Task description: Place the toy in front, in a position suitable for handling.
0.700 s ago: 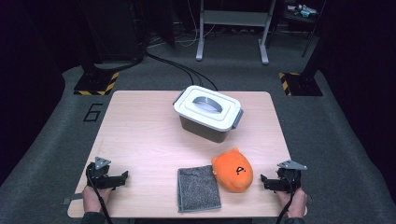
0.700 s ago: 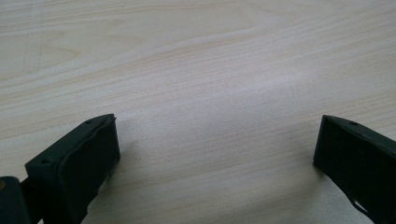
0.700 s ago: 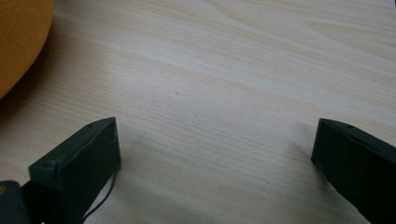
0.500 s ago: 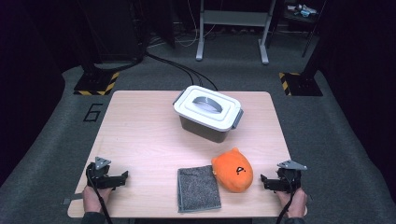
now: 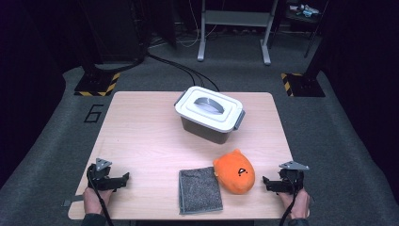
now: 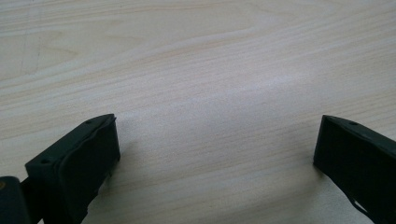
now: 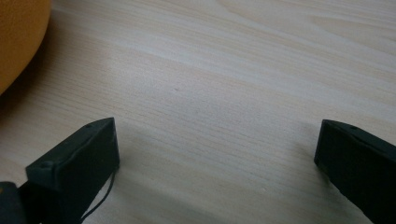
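A white lidded box [image 5: 209, 114] with a grey handle stands at the middle back of the wooden table [image 5: 141, 136]. An orange plush toy [image 5: 235, 171] lies near the front, and a folded grey cloth [image 5: 200, 190] lies just left of it. My left gripper [image 5: 123, 181] rests at the front left corner, open, with bare wood between its jaws [image 6: 215, 140]. My right gripper [image 5: 267, 182] rests at the front right, open, a short way right of the plush toy [image 7: 18, 42], and only tabletop lies between its jaws [image 7: 215, 140].
The table stands on grey carpet with a number 6 marked at its left [image 5: 94, 113]. Black cables [image 5: 183, 70] and a metal stand [image 5: 233, 28] lie beyond the far edge. Open wood stretches across the left half of the table.
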Action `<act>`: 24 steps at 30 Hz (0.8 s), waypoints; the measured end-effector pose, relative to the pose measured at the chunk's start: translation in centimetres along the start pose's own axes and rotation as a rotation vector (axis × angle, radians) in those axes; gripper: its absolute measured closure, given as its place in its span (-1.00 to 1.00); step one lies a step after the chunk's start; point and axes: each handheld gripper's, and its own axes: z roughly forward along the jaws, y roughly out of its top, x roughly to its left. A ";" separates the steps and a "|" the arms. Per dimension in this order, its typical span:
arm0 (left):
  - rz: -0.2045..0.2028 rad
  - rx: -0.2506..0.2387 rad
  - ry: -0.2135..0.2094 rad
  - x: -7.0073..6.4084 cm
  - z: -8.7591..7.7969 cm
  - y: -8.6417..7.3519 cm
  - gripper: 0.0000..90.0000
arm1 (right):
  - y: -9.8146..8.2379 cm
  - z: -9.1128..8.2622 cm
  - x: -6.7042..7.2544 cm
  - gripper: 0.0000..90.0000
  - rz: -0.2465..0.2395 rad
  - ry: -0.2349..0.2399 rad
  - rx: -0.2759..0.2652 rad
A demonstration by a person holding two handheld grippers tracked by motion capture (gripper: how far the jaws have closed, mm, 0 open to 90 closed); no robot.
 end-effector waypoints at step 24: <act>-0.002 -0.002 0.001 0.0 0.0 0.0 -1.00 | 4.0 -4.6 2.4 -0.99 0.001 0.125 -0.081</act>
